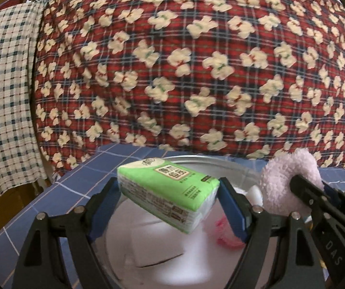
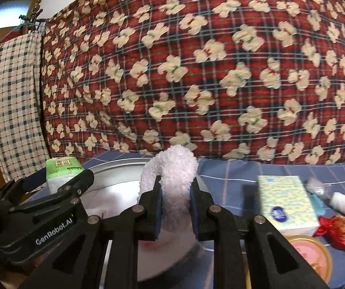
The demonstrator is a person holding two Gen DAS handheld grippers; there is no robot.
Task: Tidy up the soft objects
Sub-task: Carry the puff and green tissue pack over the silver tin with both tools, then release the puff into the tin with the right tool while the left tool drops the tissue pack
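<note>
Both grippers carry loads above the metal basin point(image 1: 223, 162). Left gripper point(image 1: 170, 201) clamps the green tissue pack point(image 1: 165, 187) wide; right gripper point(image 2: 175, 207), narrow, pinches the fluffy lilac scrunchie point(image 2: 172, 168). Transport step. Next, likely: lower over basin, release both inside.

This looks like a home, a lived-in room rather than a workplace. A red plaid quilt point(image 1: 196, 72) printed with cream bears hangs as a backdrop, with a checked cloth point(image 1: 6, 91) on hangers at its left edge. Along the near right edge of the blue-checked tablecloth point(image 2: 232, 175) lie household oddments: a tissue box point(image 2: 285, 202) and a red-and-gold pouch point(image 2: 341, 230).
</note>
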